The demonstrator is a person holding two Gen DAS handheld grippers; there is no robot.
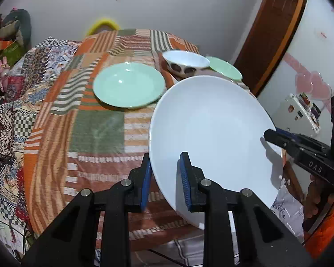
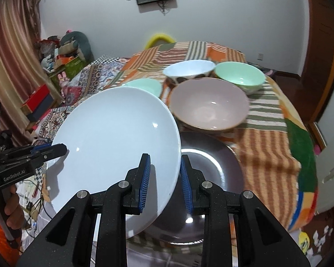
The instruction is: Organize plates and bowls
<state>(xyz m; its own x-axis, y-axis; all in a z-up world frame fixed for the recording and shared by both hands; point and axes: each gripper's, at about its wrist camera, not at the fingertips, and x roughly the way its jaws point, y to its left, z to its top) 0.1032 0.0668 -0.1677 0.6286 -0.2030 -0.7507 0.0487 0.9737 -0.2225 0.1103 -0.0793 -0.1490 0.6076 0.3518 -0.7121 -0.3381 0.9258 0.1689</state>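
A large white plate point(image 1: 213, 131) is held tilted above the table by both grippers; it also shows in the right wrist view point(image 2: 113, 146). My left gripper point(image 1: 165, 178) clamps its near rim, one blue pad on each face. My right gripper point(image 2: 164, 178) clamps the opposite rim and appears in the left wrist view point(image 1: 276, 136). The left gripper also appears in the right wrist view point(image 2: 55, 149). A green plate point(image 1: 129, 87) lies on the patchwork cloth. A dark glossy plate point(image 2: 213, 178) lies under the white one. A pink bowl point(image 2: 209, 104), a green bowl point(image 2: 240, 76) and a white patterned bowl point(image 2: 188, 70) stand behind.
The table is covered by a striped patchwork cloth point(image 1: 95, 129). A second bedspread and cluttered boxes point(image 2: 62, 66) lie at the left. A white fridge point(image 1: 311, 71) and a wooden door frame point(image 1: 276, 29) stand at the right.
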